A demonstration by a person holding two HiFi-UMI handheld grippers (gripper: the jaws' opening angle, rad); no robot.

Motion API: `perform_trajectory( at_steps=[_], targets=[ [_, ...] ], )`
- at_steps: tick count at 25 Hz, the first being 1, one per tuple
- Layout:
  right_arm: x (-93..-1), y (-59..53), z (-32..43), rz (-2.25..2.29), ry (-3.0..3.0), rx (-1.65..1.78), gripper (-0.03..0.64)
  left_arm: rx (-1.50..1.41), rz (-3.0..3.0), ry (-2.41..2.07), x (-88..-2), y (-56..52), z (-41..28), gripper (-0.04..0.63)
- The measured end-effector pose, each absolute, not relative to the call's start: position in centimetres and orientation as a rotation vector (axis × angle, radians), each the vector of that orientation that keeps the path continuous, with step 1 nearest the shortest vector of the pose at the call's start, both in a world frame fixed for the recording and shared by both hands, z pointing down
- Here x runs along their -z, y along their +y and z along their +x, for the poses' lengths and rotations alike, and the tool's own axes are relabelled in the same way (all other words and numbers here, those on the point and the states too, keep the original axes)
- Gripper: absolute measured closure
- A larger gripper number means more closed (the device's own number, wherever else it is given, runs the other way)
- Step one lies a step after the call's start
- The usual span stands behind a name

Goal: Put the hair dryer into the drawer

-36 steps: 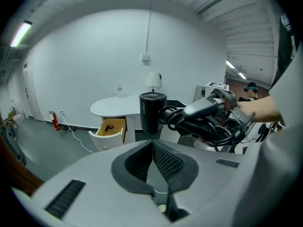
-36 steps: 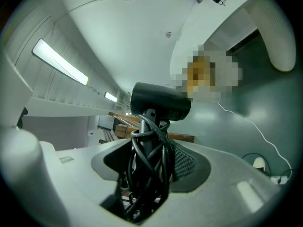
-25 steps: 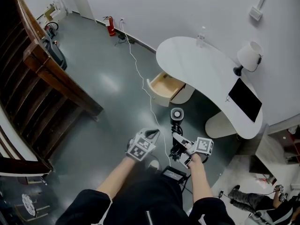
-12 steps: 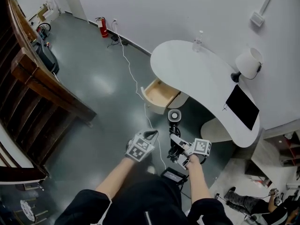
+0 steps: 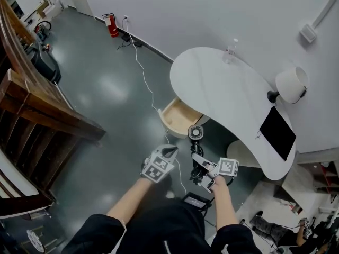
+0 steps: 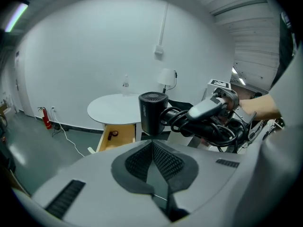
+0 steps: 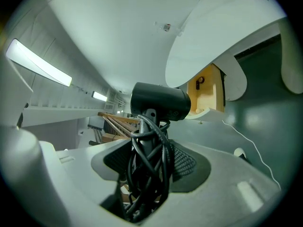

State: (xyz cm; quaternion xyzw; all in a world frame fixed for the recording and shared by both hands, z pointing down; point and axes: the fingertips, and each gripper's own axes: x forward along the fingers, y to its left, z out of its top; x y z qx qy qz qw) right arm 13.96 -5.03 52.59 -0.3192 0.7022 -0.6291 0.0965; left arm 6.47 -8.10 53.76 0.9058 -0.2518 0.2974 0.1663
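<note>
A black hair dryer [image 5: 195,133] stands upright in the air, its cord wound round the handle. My right gripper [image 5: 201,166] is shut on that handle; in the right gripper view the dryer [image 7: 159,101] rises straight from the jaws. The open wooden drawer [image 5: 178,117] sticks out from under the white desk [image 5: 217,81], just beyond the dryer's head. A small dark thing lies in the drawer [image 6: 115,135]. My left gripper [image 5: 170,151] hangs left of the dryer, shut on nothing. In the left gripper view the dryer [image 6: 152,112] sits just past that gripper's [image 6: 152,144] tips.
A lamp [image 5: 292,83], a black flat screen [image 5: 277,133] and a small bottle [image 5: 231,47] are on the desk. A white cable [image 5: 145,78] runs over the grey floor from the wall near a fire extinguisher [image 5: 112,26]. Wooden stair rails [image 5: 47,110] stand left. A black box [image 5: 196,200] lies by my feet.
The view has shifted toward the desk. The dryer's head now sits closer to the open drawer. Both grippers keep their hold and spacing.
</note>
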Motion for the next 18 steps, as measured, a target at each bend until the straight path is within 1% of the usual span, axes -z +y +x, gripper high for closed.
perform_trajectory(
  at_steps=[4,8,11,18],
  targets=[
    [-53.4,-7.4,13.7,-0.943,2.07,1.897,0.382,-0.843,2.566,-0.699,-54.5,-10.8,6.5,0.583],
    [-53.2,-10.0,13.7,-0.912,2.162,1.816,0.382,-0.848,2.577,-0.695,-55.2,-13.0,6.8,0.583],
    [-55.0,-10.6,14.4,-0.959,2.112,1.893,0.382,-0.836,2.551,-0.705,-56.2,-14.0,7.1,0.583],
    [-57.4,-13.0,16.9,-0.966,2.228,1.929,0.382,-0.876,2.509,-0.76,-58.6,-16.5,8.6,0.583]
  ],
)
